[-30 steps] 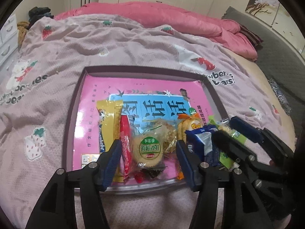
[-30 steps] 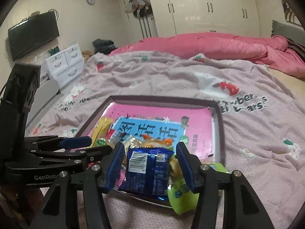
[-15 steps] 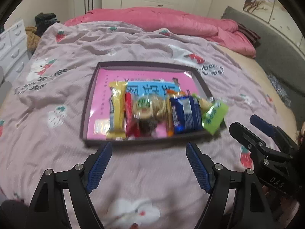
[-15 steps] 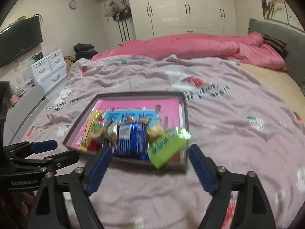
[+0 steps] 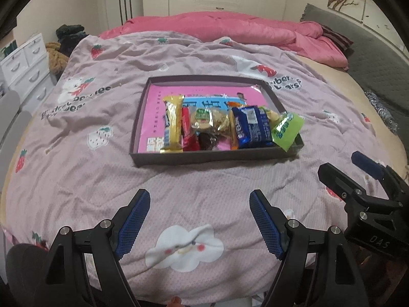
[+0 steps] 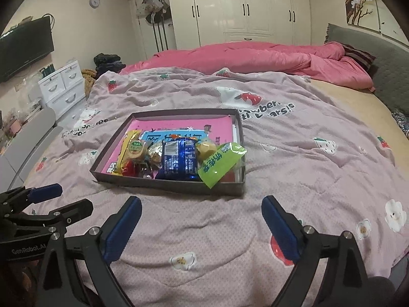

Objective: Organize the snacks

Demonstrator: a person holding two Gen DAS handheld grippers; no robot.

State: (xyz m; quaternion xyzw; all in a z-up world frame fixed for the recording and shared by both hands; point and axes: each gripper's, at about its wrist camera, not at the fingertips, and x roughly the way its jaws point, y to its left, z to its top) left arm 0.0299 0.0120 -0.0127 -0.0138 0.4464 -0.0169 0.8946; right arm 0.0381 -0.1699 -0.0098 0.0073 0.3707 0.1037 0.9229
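A dark shallow tray (image 5: 143, 117) (image 6: 168, 183) with a pink printed floor lies on the bed. Along its near side lies a row of snacks: a yellow bar (image 5: 173, 125), a red packet (image 5: 186, 130), a round cookie pack with a green label (image 5: 203, 117) (image 6: 135, 148), a blue packet (image 5: 251, 126) (image 6: 179, 160) and a green packet (image 5: 287, 129) (image 6: 221, 163) leaning over the right rim. My left gripper (image 5: 199, 220) is open and empty, well short of the tray. My right gripper (image 6: 202, 226) is open and empty too, and also shows in the left wrist view (image 5: 352, 174).
The tray rests on a pale purple strawberry-print blanket (image 5: 76, 174). A pink duvet (image 6: 255, 56) is bunched at the far side. White drawers (image 6: 64, 87) stand left of the bed, and a grey headboard (image 6: 391, 71) runs along the right.
Both grippers have pulled back from the tray toward the near edge of the bed and opened wider. The snacks stay in the tray.
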